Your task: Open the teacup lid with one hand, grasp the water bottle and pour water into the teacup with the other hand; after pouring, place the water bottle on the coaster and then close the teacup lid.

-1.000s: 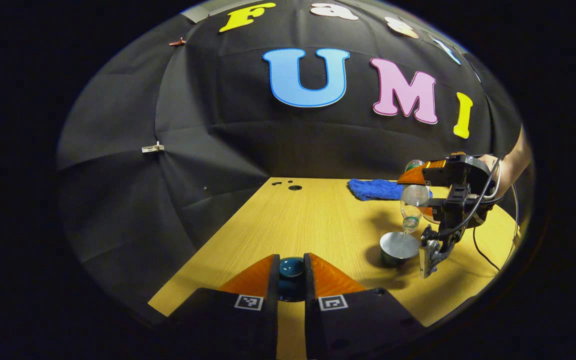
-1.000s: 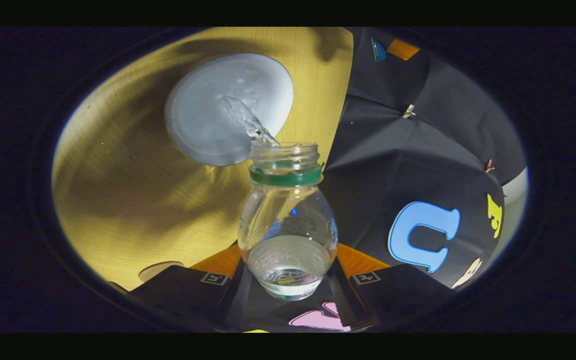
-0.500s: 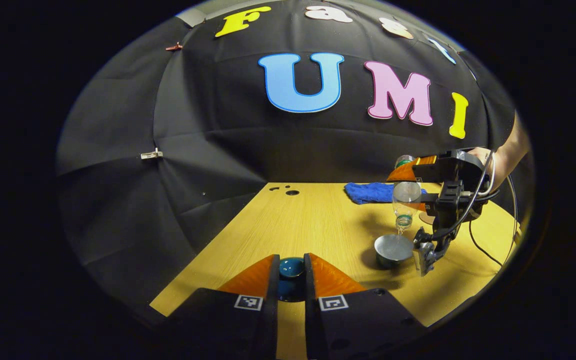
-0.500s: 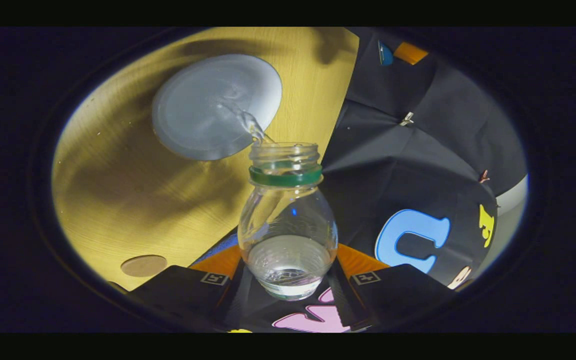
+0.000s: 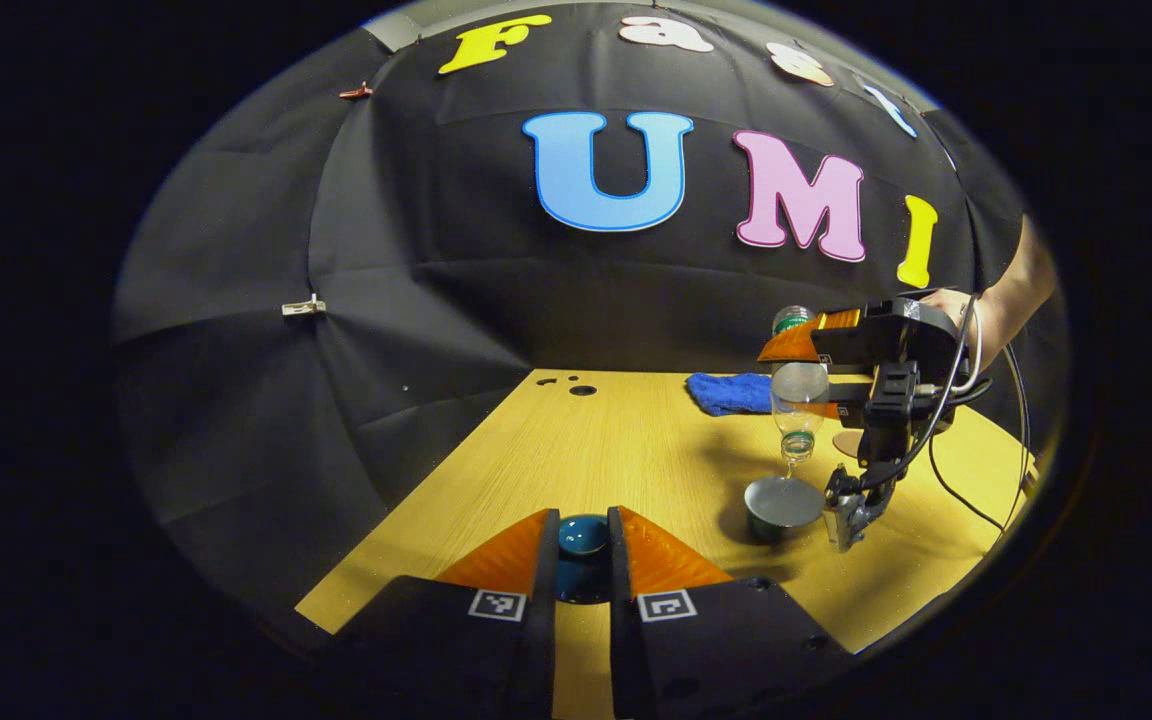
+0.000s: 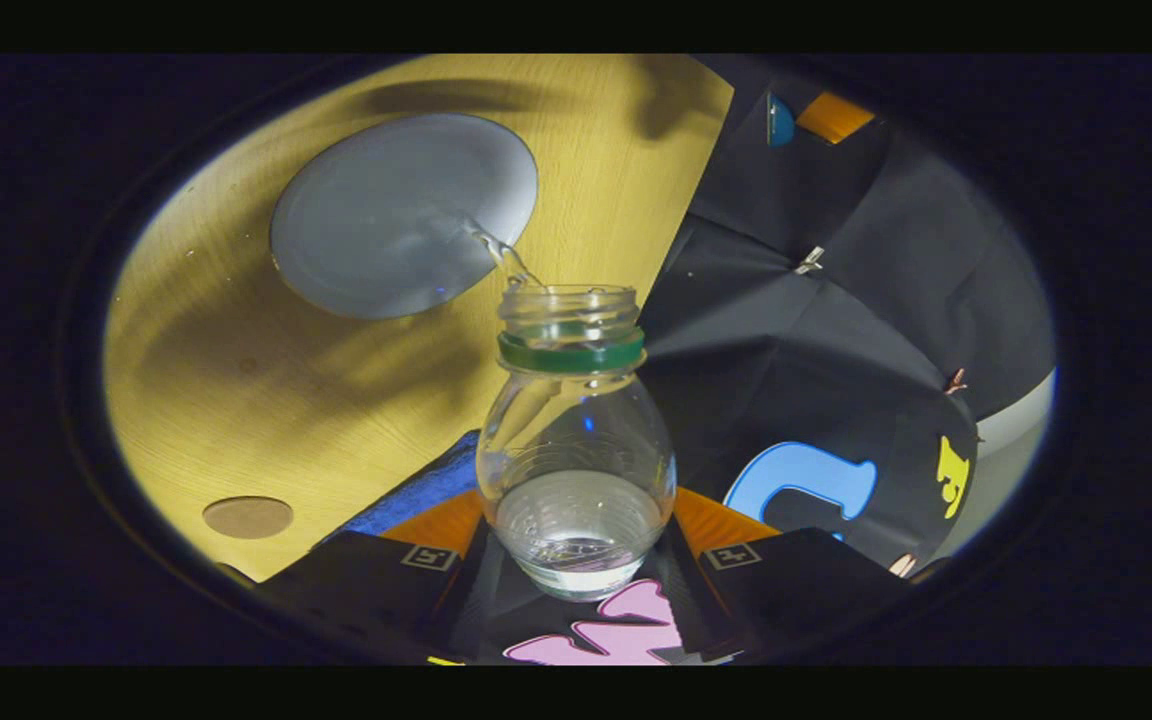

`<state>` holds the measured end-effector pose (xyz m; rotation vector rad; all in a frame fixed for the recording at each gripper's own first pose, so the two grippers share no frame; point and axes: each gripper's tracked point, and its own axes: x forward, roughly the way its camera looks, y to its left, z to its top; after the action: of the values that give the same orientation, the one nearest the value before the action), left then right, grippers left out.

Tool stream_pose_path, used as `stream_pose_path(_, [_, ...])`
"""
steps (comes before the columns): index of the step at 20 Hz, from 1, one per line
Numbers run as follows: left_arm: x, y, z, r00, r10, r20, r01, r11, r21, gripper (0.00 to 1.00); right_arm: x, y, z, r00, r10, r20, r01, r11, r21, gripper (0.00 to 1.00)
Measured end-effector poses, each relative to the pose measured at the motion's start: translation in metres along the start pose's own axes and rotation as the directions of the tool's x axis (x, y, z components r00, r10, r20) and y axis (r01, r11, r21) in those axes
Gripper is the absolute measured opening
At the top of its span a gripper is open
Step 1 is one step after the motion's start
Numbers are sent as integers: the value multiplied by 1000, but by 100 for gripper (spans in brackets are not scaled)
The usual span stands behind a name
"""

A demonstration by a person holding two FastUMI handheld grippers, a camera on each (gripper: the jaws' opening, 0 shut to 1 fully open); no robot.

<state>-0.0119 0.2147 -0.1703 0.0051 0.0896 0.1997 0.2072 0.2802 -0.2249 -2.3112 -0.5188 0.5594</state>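
Over teacup [image 6: 404, 215], right gripper [image 6: 576, 545] tips water bottle [image 6: 576, 450], apparently pouring.

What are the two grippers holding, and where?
The right gripper holds the bottle by its body, tipped over the cup. The left gripper holds the lid between its fingers.

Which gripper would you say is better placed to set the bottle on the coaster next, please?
Right. The right gripper already holds the bottle, tipped over the cup, with the coaster nearby. The left gripper is busy holding the lid.
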Motion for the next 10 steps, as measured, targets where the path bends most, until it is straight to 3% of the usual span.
stream_pose_path(2, [-2, 0, 0, 1000, 4, 3, -4, 1000, -3, 23, 1, -3, 2, 1000, -4, 20, 4, 1000, -23, 74])
stream_pose_path(6, [-8, -5, -5, 1000, 12, -6, -12, 1000, -1, 27, -1, -4, 7, 999, -1, 37, 2, 999, -51, 74])
stream_pose_path(9, [-11, -9, -9, 1000, 15, -12, -15, 1000, -7, 23, -1, -3, 6, 1000, 4, 31, -3, 999, -46, 74])
stream_pose_path(10, [-13, -10, -8, 1000, 18, -13, -18, 1000, -5, 27, 0, -1, 5, 1000, 10, 29, -9, 999, -41, 74])
